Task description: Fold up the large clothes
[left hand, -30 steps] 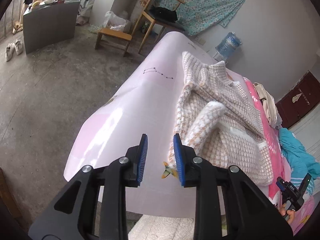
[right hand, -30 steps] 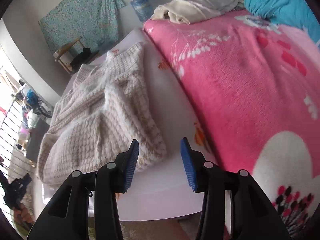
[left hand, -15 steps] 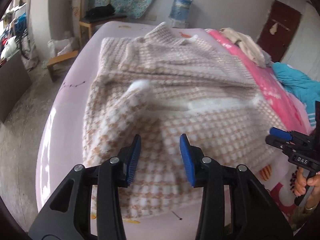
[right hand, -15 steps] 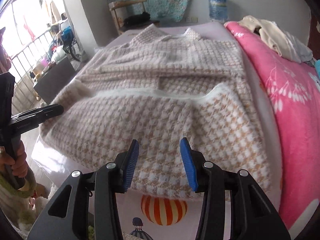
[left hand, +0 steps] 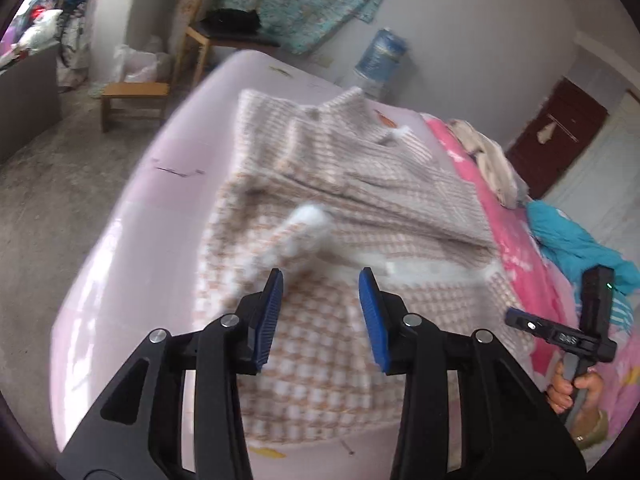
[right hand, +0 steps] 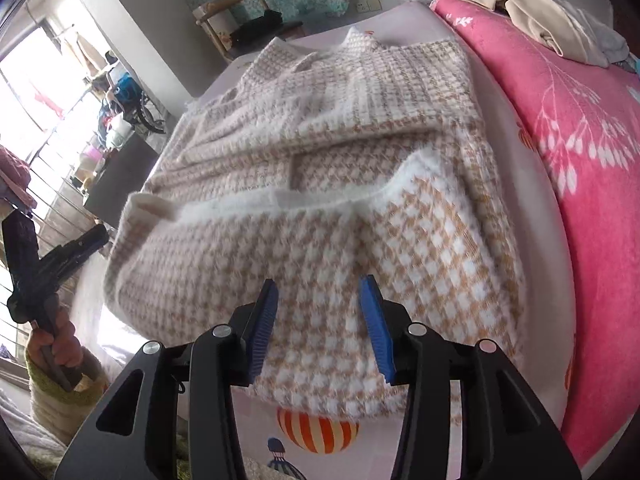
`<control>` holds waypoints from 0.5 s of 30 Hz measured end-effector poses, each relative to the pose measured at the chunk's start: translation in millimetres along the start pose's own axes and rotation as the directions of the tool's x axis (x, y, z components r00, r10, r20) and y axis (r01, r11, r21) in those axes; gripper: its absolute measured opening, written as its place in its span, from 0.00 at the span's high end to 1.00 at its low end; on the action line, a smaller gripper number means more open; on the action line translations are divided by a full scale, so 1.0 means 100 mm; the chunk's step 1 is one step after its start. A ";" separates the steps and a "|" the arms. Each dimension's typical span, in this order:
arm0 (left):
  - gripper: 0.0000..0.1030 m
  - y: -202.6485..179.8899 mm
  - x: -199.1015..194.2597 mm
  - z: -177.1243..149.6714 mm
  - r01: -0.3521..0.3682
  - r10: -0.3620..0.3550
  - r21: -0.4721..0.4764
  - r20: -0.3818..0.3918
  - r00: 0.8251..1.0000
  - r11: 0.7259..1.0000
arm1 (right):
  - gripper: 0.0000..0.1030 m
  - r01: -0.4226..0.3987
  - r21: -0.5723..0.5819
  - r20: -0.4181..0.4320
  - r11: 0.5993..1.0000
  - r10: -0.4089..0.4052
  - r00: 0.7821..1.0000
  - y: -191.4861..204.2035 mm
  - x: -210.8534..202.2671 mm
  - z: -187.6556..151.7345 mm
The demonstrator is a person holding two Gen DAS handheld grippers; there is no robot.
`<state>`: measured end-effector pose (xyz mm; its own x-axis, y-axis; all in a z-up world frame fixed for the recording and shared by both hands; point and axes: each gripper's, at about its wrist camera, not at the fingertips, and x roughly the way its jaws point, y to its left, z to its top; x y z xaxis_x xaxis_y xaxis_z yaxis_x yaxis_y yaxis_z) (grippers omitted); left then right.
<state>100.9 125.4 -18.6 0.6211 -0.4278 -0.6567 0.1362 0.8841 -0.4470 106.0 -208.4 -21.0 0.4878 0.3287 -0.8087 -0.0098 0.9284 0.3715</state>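
A fluffy beige-and-white houndstooth coat lies partly folded on a pale pink bedsheet, sleeves laid across its body, collar at the far end. My left gripper hovers open above the coat's near left part, close to a white cuff, with nothing between its blue pads. My right gripper is open over the near hem, also gripping nothing. Each gripper shows in the other's view, held in a hand: the right one at the bed's right, the left one at the left.
A pink flowered blanket borders the coat on the right, with cream clothes and a teal garment on it. Left of the bed are bare floor, a wooden stool and a chair. A water bottle stands by the far wall.
Both grippers have swung from the bed's side edges to above the coat's near end. The left jaws stand wider than a second ago. The coat itself has not moved.
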 end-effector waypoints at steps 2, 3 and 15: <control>0.63 -0.18 0.28 -0.06 -0.007 0.012 0.044 -0.112 0.994 0.999 | 0.58 0.009 -0.019 -0.012 1.000 -0.009 1.000 0.02 0.12 0.04; 0.63 -0.24 0.43 -0.11 -0.049 0.060 0.073 -0.161 0.985 0.996 | 0.58 0.017 -0.022 -0.026 1.000 -0.018 1.000 0.02 0.19 0.05; 0.97 -0.61 0.43 -0.27 -0.227 0.233 0.315 0.017 0.972 0.922 | 0.93 0.135 -0.121 0.065 0.983 -0.128 0.990 0.27 0.07 0.04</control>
<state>98.6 48.0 -36.0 0.6491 -0.2063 -0.7322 0.2274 0.9711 -0.0720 112.5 -181.8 -14.5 0.5406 0.1949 -0.8184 -0.0494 0.9785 0.2004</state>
